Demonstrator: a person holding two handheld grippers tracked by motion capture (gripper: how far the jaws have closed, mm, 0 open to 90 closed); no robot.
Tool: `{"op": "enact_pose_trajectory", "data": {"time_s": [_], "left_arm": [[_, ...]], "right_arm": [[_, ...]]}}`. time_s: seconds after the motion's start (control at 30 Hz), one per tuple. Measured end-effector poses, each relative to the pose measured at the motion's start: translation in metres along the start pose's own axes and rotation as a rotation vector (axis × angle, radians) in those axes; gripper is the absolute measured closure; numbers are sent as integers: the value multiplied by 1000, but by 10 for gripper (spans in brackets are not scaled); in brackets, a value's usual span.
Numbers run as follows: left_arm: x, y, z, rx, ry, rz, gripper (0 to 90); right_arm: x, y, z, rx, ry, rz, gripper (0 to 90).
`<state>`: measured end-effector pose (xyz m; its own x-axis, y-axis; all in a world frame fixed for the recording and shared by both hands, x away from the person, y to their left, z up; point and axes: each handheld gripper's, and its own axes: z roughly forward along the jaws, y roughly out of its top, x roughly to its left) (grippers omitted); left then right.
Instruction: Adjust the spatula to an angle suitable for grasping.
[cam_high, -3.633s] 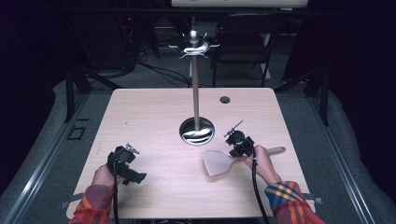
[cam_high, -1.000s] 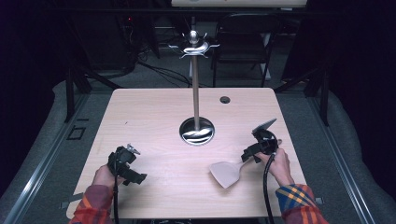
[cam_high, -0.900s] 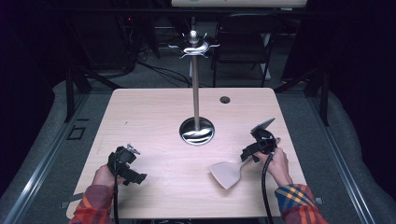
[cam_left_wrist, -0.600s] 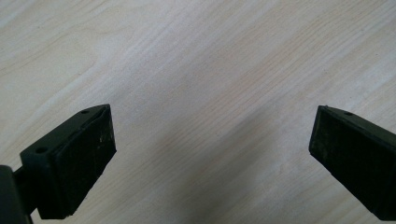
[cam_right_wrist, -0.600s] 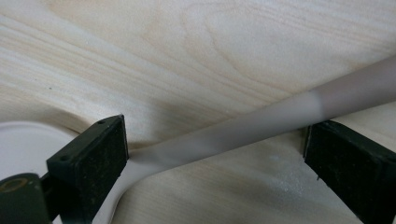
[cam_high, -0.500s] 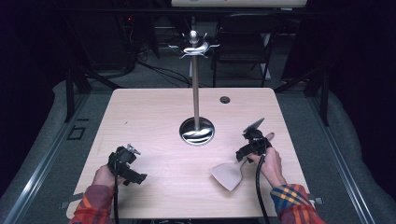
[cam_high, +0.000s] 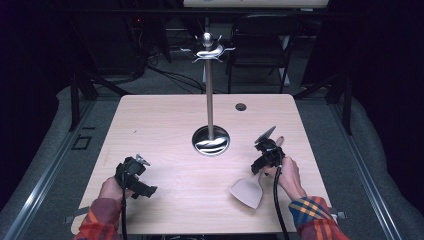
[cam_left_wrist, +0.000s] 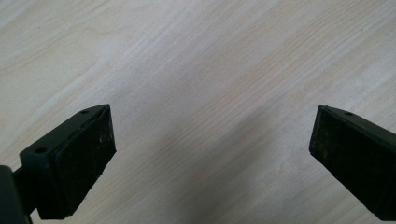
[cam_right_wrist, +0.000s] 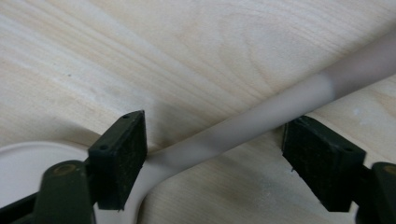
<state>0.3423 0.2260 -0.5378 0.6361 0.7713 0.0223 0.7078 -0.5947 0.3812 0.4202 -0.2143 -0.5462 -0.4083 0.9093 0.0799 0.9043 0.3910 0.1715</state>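
Observation:
A beige spatula (cam_high: 248, 190) lies on the wooden table (cam_high: 160, 120) at the right front, with its handle (cam_high: 279, 142) pointing away from me. My right gripper (cam_high: 262, 160) hovers over the handle just above the blade. In the right gripper view the right gripper (cam_right_wrist: 217, 161) is open. Its jaws stand on either side of the handle (cam_right_wrist: 261, 122), which runs slantwise between them, and the blade's edge (cam_right_wrist: 23, 172) shows at the lower left. My left gripper (cam_high: 141, 186) rests at the left front. In its own view the left gripper (cam_left_wrist: 212, 158) is open over bare wood.
A tall metal stand (cam_high: 209, 90) with hooks at its top rises from a round shiny base (cam_high: 210, 140) at the table's middle. A small dark hole (cam_high: 241, 106) sits near the far edge. A chair (cam_high: 260, 45) stands behind the table.
The spatula has turned so that its handle points away from me, and its blade lies nearer the front edge. My right gripper has shifted slightly left along the handle. The left gripper has stayed put.

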Motion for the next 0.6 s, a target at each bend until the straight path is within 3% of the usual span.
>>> {"op": "enact_pose_trajectory", "data": {"time_s": [0.1,0.13,0.23,0.27,0.33,0.4,0.47,0.6], "left_arm": [[0,0,-1,-8,-3,1,0],[0,0,-1,-9,-3,1,0],[0,0,-1,-7,-3,0,1],[1,0,-1,-9,-5,1,0],[1,0,-2,-13,-7,2,1],[1,0,-2,-14,-5,3,0],[0,0,-2,-14,-4,2,0],[0,0,-2,-12,-4,2,0]], "right_arm": [[2,-1,0,-11,3,-1,259],[2,0,-2,8,4,-36,285],[4,0,-1,-5,12,-40,311],[6,-1,-1,-15,26,-89,342],[7,-1,-2,-5,26,-108,353],[11,-1,-6,32,23,-223,418],[16,-1,-8,53,-3,-278,435],[18,-3,-9,52,-15,-261,435]]}}
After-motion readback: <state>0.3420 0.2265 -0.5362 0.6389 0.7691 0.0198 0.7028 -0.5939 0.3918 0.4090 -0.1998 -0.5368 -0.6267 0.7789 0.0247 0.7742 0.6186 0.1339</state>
